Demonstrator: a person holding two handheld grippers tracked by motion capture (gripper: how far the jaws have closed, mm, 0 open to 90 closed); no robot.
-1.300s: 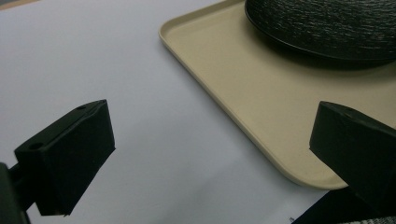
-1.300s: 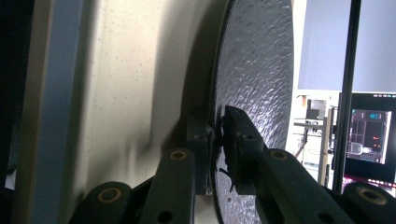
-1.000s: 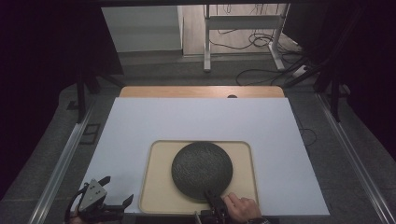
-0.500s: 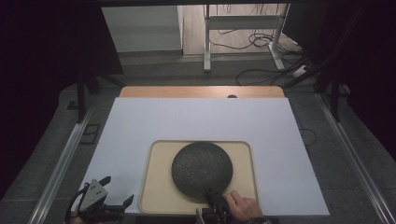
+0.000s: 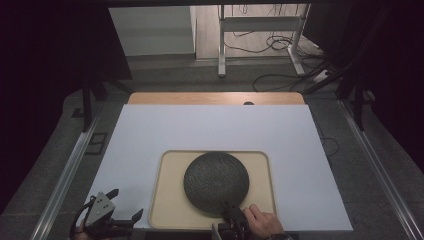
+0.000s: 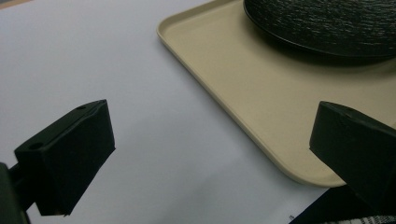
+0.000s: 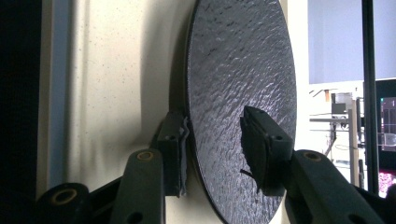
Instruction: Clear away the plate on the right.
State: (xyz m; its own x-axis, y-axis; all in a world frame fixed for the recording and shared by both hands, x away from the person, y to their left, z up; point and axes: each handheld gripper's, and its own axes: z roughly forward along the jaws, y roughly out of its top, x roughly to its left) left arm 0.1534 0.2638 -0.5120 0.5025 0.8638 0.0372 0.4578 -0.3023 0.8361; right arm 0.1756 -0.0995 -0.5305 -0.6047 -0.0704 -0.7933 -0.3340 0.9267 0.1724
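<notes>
The bottom edge of the high view cuts off the right hand (image 5: 263,223) at the wrist, and the right gripper (image 5: 231,214) beneath it is mostly lost there. The left gripper (image 5: 119,218) is clipped at that edge too. From the left gripper view, the dark plate (image 6: 322,23) runs off the top and right, and the beige tray (image 6: 261,88) runs out at the right. In the right gripper view, the plate hides the tray behind it.

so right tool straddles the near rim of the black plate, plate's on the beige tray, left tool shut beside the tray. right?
Not quite: the left tool is open, its jaws spread wide in the left gripper view. The rest holds: right tool straddles the black plate rim, on the beige tray.
</notes>
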